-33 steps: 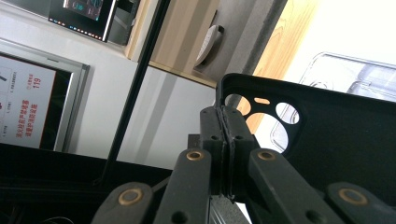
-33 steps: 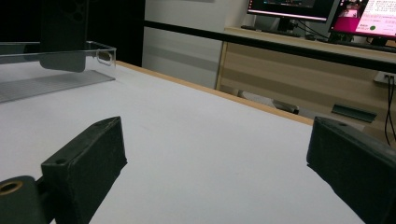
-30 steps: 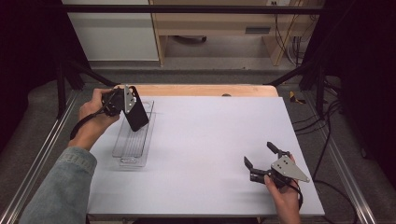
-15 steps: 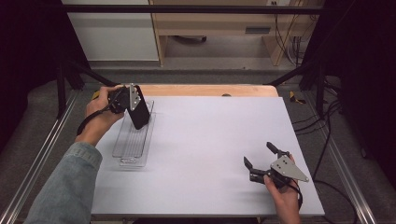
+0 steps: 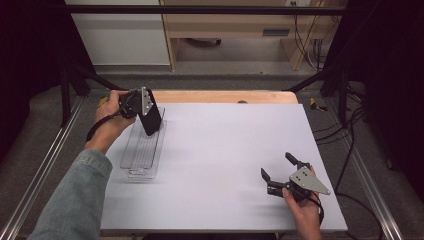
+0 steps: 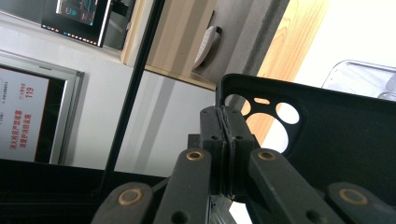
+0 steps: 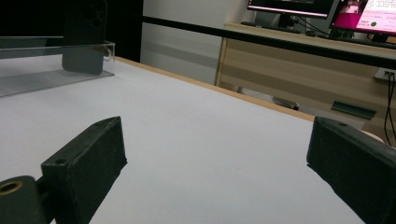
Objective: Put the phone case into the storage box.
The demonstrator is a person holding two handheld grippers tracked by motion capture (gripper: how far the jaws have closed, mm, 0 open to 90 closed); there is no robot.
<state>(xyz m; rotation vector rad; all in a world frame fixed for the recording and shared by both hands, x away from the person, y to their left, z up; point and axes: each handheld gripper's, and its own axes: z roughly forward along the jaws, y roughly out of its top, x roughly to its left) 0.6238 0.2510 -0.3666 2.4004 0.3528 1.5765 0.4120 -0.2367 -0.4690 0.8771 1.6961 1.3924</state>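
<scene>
Compared with the earlier frame, the left gripper is sitting slightly lower and nearer the upper-left corner of the frame, carrying its load with it. Its fingers are pressing fully together on the edge of a black phone case, beside the camera cut-outs, and are holding the case upright over the far end of a clear tray. In the right gripper view the case's lower edge is appearing at or just inside the tray's end wall; whether it is touching the tray floor cannot be told. The right gripper is resting at the lower right of the high view with its fingers standing wide apart and holding nothing, above the white worktop. Judged as a placing step, good practice is lowering the case squarely between the tray's long walls, keeping the grip firm until the case is bearing on the floor, then opening without dragging it sideways.
</scene>
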